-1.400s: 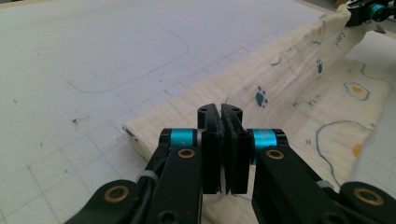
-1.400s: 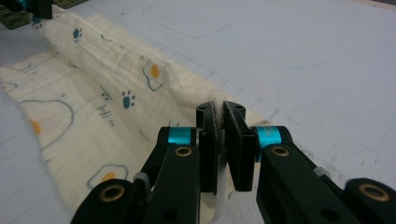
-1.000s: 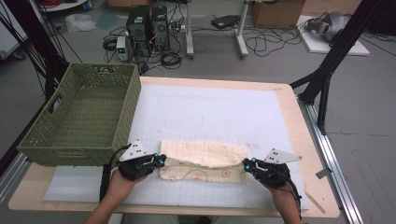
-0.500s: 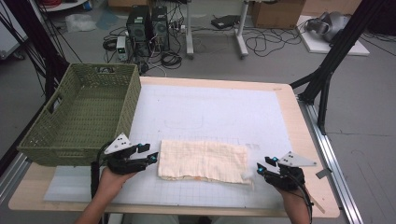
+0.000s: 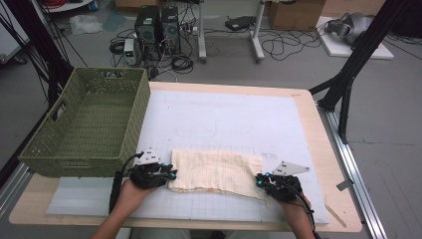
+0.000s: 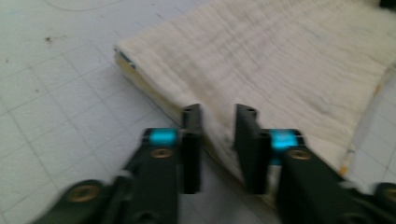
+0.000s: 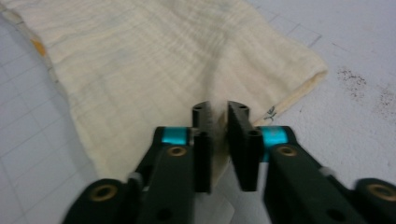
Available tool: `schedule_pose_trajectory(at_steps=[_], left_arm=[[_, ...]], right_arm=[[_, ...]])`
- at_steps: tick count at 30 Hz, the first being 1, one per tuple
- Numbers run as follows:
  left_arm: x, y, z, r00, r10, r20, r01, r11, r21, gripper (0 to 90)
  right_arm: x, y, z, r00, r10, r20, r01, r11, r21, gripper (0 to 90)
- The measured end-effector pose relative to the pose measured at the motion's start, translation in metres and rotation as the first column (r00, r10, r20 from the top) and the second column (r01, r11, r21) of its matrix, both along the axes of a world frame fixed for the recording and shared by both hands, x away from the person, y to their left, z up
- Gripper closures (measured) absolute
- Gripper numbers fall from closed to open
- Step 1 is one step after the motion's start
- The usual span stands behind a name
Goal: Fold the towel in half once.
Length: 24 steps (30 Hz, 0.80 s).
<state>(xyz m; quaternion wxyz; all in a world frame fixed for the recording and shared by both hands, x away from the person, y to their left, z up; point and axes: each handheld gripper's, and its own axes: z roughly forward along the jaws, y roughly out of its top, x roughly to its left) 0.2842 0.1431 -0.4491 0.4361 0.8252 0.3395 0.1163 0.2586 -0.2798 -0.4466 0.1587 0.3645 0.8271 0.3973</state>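
Observation:
A cream cloth [image 5: 216, 170], folded into a wide rectangle, lies flat on the white grid mat [image 5: 224, 119] near the table's front edge. My left gripper [image 5: 170, 175] is at the cloth's left end. In the left gripper view its jaws [image 6: 218, 116] have just been closing and pinch a raised ridge of the cloth [image 6: 280, 60] at its near left edge. My right gripper [image 5: 259, 181] is at the cloth's near right corner. In the right gripper view its jaws [image 7: 220, 112] have just been closing, and a fold of the cloth [image 7: 140, 56] is squeezed between them.
A green woven basket [image 5: 74, 167] stands empty at the table's left side, its front wall just left of my left gripper. The wooden table edge [image 5: 318, 149] runs along the right. Cables and computer cases lie on the floor beyond the table.
Half a second ago both grippers stood open, drawn back off the cloth's ends. Both have since come back in to the cloth and their jaws have closed on its edges.

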Motion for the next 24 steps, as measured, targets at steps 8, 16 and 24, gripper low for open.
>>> schedule_pose_trajectory(at_steps=[8, 16, 24], left_arm=[[-0.007, 0.01, 0.014, 0.9999, 0.005, -0.011, -0.006, 0.9953, -0.097, 84.9], [-0.013, 0.006, 0.008, 0.998, -0.038, -0.051, 0.038, 0.9993, -0.007, 83.1], [0.008, 0.02, 0.021, 0.9949, 0.098, -0.02, -0.1, 0.9903, -0.096, 46.4]], right_arm=[[-0.002, -0.001, 0.008, 0.9984, -0.025, 0.05, 0.028, 0.999, -0.044, 84.5], [0.002, 0.001, 0.006, 0.9956, -0.082, 0.046, 0.088, 0.984, -0.156, 80.5], [0.01, -0.006, 0.022, 0.981, -0.153, 0.119, 0.163, 0.984, -0.073, 53.9]])
